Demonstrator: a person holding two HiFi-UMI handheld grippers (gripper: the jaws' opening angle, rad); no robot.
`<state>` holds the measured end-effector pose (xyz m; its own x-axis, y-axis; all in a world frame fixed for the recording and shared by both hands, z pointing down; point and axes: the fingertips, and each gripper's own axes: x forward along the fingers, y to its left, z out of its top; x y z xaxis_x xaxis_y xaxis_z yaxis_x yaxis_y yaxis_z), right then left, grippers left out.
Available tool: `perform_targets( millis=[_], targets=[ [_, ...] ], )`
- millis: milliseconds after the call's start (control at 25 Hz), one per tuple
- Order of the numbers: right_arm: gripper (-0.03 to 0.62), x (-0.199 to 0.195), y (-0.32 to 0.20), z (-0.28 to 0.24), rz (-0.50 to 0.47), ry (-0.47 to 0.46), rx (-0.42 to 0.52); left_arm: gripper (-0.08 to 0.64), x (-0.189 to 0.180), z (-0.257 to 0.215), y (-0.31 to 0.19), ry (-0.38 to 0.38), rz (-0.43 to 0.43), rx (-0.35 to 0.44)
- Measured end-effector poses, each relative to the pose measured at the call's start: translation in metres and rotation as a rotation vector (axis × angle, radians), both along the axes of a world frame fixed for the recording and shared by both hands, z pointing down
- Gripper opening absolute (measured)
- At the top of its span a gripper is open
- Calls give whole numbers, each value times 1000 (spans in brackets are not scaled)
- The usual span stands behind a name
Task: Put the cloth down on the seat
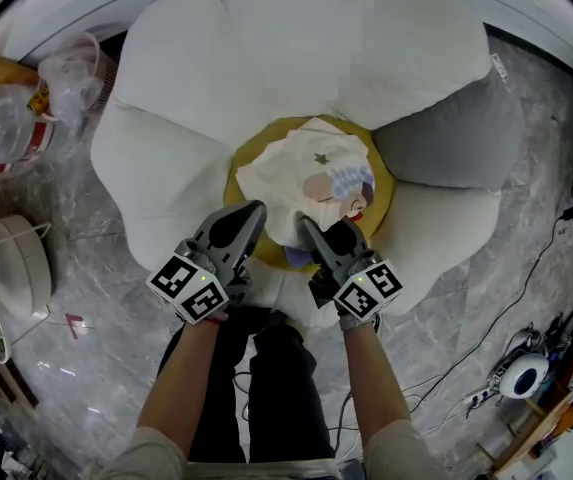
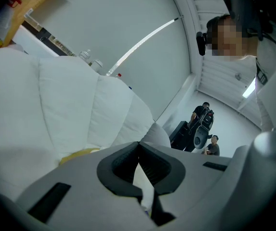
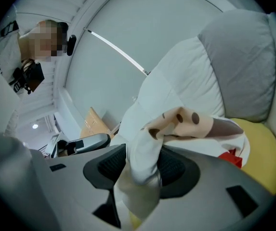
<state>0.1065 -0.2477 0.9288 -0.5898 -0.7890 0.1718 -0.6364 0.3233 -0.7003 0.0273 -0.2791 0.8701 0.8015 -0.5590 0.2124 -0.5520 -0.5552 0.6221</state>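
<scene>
A white cloth [image 1: 311, 173] with a cartoon print lies bunched on the round yellow seat [image 1: 238, 173] in the middle of a white flower-shaped chair [image 1: 296, 38]. My right gripper [image 1: 306, 226] is at the cloth's near edge. In the right gripper view a fold of the cloth [image 3: 176, 124] hangs between its wide jaws, and the right gripper [image 3: 142, 165] stands open around it. My left gripper [image 1: 251, 213] sits beside it at the seat's near left rim. The left gripper [image 2: 138, 146] has its tips together, with a white sliver showing behind them.
A grey petal cushion [image 1: 466, 133] flanks the seat on the right. Plastic bags and a bottle [image 1: 6, 118] and a white round object [image 1: 16, 258] lie on the marble floor at left. Cables and a small device [image 1: 521, 373] lie at right. The person's legs stand below the grippers.
</scene>
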Motion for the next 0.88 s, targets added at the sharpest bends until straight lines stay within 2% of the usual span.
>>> perform_targets(
  millis=[240, 400, 680, 880],
  targets=[
    [195, 6, 11, -2, 9, 2, -15, 14, 4, 0, 13, -1, 9, -13],
    [207, 13, 22, -8, 24, 21, -30, 14, 9, -11, 21, 32, 11, -35],
    [212, 29, 39, -41, 58, 42, -85, 14, 17, -63, 28, 26, 27, -10],
    [212, 36, 47, -77, 66, 58, -83, 14, 20, -100, 35, 22, 30, 0]
  ],
)
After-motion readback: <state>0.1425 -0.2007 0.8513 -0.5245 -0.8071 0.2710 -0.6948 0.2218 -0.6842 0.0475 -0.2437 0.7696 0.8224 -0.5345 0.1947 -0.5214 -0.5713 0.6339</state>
